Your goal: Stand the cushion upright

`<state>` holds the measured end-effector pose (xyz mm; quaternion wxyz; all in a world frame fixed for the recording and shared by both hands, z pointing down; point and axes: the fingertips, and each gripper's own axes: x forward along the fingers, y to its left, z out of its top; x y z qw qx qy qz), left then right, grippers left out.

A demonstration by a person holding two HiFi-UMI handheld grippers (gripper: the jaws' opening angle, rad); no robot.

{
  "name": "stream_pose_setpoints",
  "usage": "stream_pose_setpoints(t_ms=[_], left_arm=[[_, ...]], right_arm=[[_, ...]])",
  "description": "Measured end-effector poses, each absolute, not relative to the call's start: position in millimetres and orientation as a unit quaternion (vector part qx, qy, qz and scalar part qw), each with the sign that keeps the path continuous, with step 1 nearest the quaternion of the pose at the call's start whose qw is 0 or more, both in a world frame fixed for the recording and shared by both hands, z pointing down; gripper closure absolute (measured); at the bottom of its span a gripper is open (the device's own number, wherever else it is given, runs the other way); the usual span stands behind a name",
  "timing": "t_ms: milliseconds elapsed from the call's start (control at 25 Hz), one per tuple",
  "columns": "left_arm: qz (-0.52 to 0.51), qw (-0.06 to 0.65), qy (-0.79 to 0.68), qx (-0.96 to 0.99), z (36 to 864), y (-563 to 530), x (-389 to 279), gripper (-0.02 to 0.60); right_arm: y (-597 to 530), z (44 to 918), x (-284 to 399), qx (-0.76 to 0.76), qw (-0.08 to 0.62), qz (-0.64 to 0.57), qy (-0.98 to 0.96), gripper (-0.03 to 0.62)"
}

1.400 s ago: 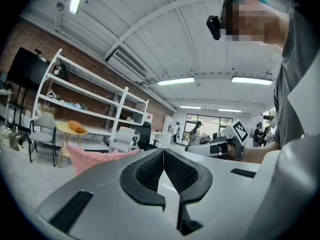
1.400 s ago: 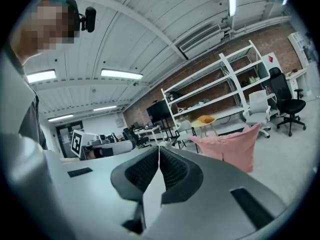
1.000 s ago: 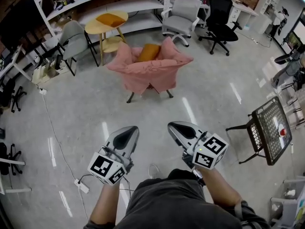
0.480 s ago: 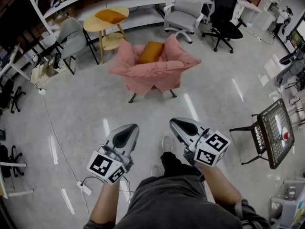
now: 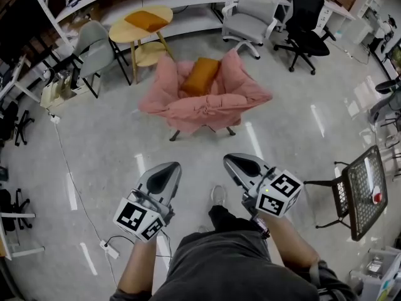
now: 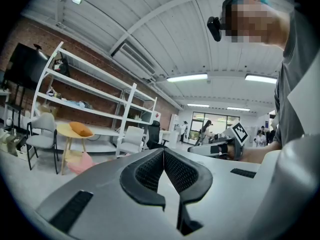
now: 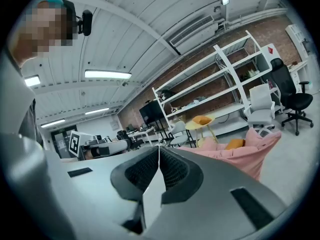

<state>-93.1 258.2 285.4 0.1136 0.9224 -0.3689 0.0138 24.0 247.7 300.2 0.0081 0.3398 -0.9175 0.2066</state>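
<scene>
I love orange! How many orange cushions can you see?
2. One cushion is on the pink-draped chair; a second cushion is on the round yellow table. Others may be hidden.

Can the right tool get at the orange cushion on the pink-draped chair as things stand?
Probably not yet. The right tool is shut and held well short of the orange cushion on the pink-draped chair. Only bare floor lies between, so the way looks free after stepping closer.

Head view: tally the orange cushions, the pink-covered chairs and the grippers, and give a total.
Orange cushions: 2
Pink-covered chairs: 1
Grippers, left and right: 2
Total: 5
</scene>
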Motion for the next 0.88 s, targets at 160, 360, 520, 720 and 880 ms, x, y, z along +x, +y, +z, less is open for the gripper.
stream_pose_setpoints(t_ms=[160,360,520,720,880], left_arm=[[0.019,0.118,-0.378,0.918,288,208,-76,0.571],[0.031,0.123,-0.385,0.914,290,155,-54,0.571],[0.034,0.122,-0.389,0.913,293,119,-35,0.571],[0.035,0.12,-0.394,0.91,299,80,-28,0.571],[0.031,0.123,-0.397,0.909,303,46,-27,0.571]], right_arm=[[197,304,42,0.332,0.014,0.211,-0.919,0.578],[141,306,62,0.323,0.019,0.217,-0.921,0.578],[101,311,81,0.321,0.017,0.218,-0.922,0.578],[60,315,95,0.323,0.014,0.216,-0.921,0.578],[25,321,98,0.326,0.022,0.216,-0.92,0.577]])
